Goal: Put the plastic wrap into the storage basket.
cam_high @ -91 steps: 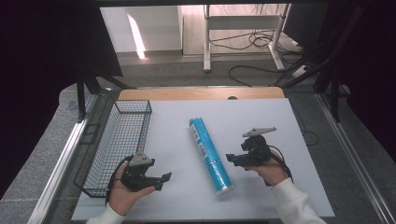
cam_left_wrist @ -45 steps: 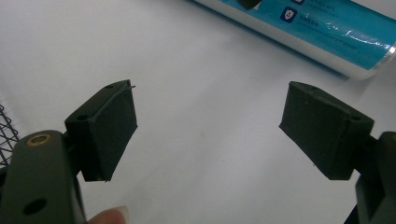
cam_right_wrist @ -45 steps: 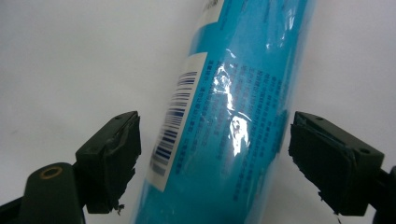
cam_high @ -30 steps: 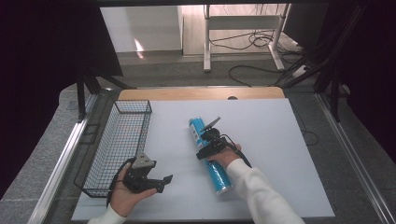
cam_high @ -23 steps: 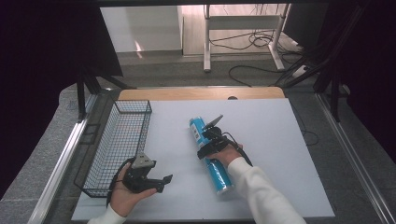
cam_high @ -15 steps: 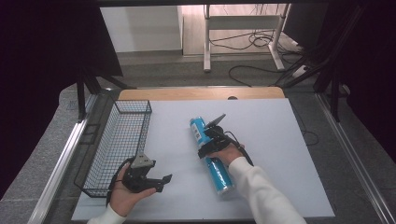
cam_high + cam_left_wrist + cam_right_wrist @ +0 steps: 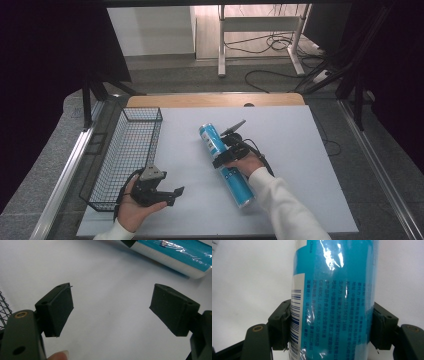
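Observation:
A long blue tube point(image 7: 226, 165) wrapped in shiny film lies slanted on the white table point(image 7: 300, 150). My right gripper point(image 7: 226, 156) is shut on the blue tube about its middle; in the right gripper view both pads point(image 7: 280, 326) press against the sides of the blue tube point(image 7: 334, 297). Near the front left of the table, my left gripper point(image 7: 172, 196) stands open with nothing between its jaws. In the left gripper view its gripper point(image 7: 111, 306) hovers over bare table, and one end of the blue tube point(image 7: 175, 255) lies beyond it at the top.
A black wire basket point(image 7: 127, 152) stands along the left side of the table, just beside my left hand. A wooden strip point(image 7: 215, 100) borders the far edge. Cables and a desk frame are on the floor beyond.
The right gripper moved left from the table's right side to the tube and shut on its middle. The left gripper stayed where it was, open.

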A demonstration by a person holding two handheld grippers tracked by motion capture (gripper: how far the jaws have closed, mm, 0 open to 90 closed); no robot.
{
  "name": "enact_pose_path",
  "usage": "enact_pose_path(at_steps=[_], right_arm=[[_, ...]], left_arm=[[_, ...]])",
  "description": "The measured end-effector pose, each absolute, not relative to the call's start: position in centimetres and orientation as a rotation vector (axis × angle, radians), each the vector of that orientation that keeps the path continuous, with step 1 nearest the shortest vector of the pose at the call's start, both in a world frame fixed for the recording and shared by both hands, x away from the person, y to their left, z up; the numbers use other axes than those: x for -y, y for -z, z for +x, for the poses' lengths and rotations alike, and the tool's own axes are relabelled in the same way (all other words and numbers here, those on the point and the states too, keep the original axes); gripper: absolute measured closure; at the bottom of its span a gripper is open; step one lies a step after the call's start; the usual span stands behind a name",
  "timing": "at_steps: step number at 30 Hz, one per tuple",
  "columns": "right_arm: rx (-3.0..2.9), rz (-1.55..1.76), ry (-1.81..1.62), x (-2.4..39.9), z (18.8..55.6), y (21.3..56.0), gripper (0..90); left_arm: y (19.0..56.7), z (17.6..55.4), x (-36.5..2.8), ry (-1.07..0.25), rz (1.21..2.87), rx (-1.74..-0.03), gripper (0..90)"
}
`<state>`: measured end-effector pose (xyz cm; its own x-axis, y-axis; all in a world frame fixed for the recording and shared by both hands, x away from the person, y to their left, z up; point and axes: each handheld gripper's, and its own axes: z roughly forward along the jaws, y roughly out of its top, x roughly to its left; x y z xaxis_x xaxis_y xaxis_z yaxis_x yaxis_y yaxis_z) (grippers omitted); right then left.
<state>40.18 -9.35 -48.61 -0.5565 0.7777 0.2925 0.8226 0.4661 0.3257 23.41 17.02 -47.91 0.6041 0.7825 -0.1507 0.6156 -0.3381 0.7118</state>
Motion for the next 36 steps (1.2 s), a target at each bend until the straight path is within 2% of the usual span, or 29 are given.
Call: enact_pose_path(at_steps=[11, 36], right_arm=[[2.538, -1.382, 0.798, 10.3, 39.1, 46.4, 31.8], [2.369, -1.294, 1.006, 12.1, 37.8, 44.6, 32.0]], left_arm=[[47.8, 23.5, -17.4, -0.274, 2.051, -1.114, 18.6], [47.7, 23.5, -17.6, -0.274, 2.033, -1.116, 18.6]])
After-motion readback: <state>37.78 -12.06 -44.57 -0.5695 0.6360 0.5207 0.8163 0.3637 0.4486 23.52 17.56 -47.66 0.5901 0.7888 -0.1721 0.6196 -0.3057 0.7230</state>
